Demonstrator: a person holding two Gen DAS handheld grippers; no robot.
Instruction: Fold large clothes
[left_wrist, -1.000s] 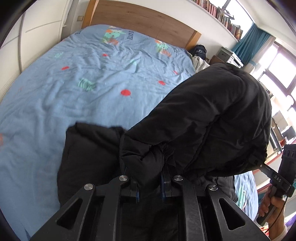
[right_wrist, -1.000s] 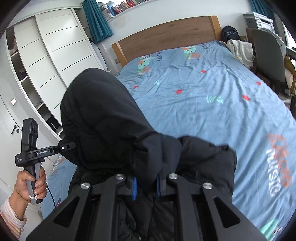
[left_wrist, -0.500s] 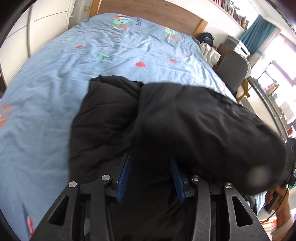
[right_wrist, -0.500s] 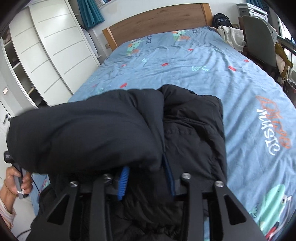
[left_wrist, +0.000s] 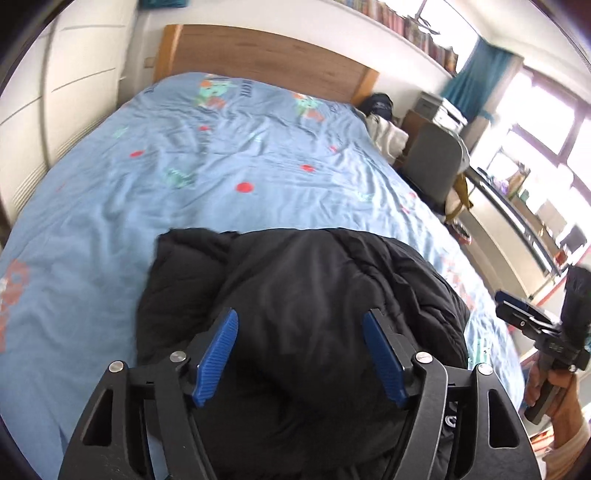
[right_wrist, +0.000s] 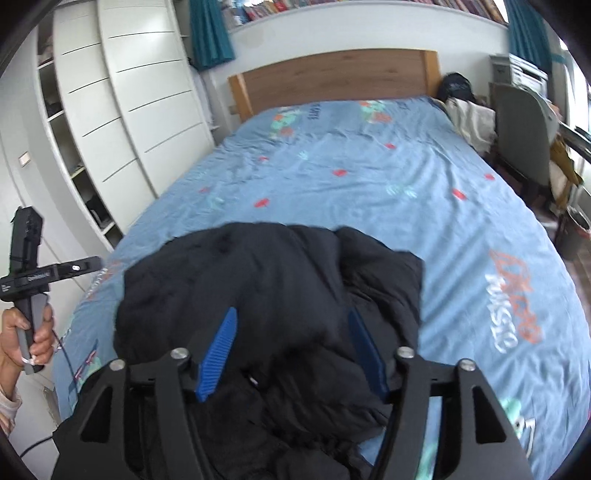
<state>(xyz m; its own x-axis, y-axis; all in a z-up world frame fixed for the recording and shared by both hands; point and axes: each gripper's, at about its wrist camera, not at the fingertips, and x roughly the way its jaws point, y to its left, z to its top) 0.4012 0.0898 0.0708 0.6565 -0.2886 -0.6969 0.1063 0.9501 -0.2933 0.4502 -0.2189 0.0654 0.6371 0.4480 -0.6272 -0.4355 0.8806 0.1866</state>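
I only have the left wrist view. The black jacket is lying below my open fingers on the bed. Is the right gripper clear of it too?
Observer: Yes. The right gripper is opening, its fingers apart and nothing pinched; the jacket lies below them on the bed.
Operator: Anything beside the bed on my left that I cannot make out?
Observer: A white wardrobe with open shelves.
Operator: Can you see my left gripper from there?
Observer: Yes, the left gripper shows at that view's left edge, beside the bed.
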